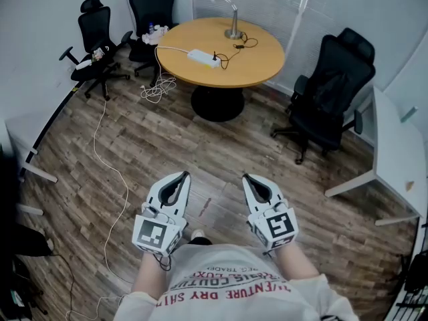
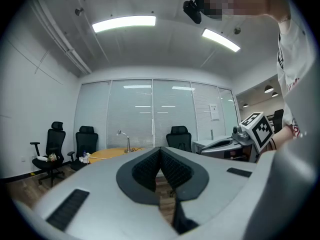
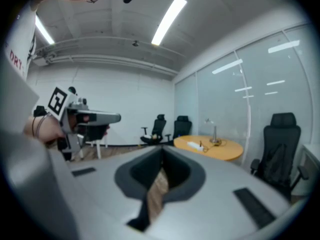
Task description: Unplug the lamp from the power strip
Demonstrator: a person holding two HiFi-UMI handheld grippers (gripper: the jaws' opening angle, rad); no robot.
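A silver desk lamp [image 1: 233, 27] stands on the round wooden table [image 1: 257, 69] far ahead of me. Beside it lies a white power strip [image 1: 203, 57] with a black plug [image 1: 215, 57] in it, and a black cord loops from there toward the lamp. Both grippers hang close to my body above the wood floor, well short of the table. My left gripper [image 1: 184, 175] is shut with nothing in it, and so is my right gripper [image 1: 246, 177]. The right gripper view shows the table [image 3: 220, 149], the lamp [image 3: 215, 132] and the strip [image 3: 192, 144] small in the distance.
Black office chairs stand at the far left [image 1: 95, 40], behind the table [image 1: 151, 11] and at the right [image 1: 330, 93]. A white cable [image 1: 111, 166] runs from the strip across the floor. A white desk [image 1: 398, 154] lines the right side.
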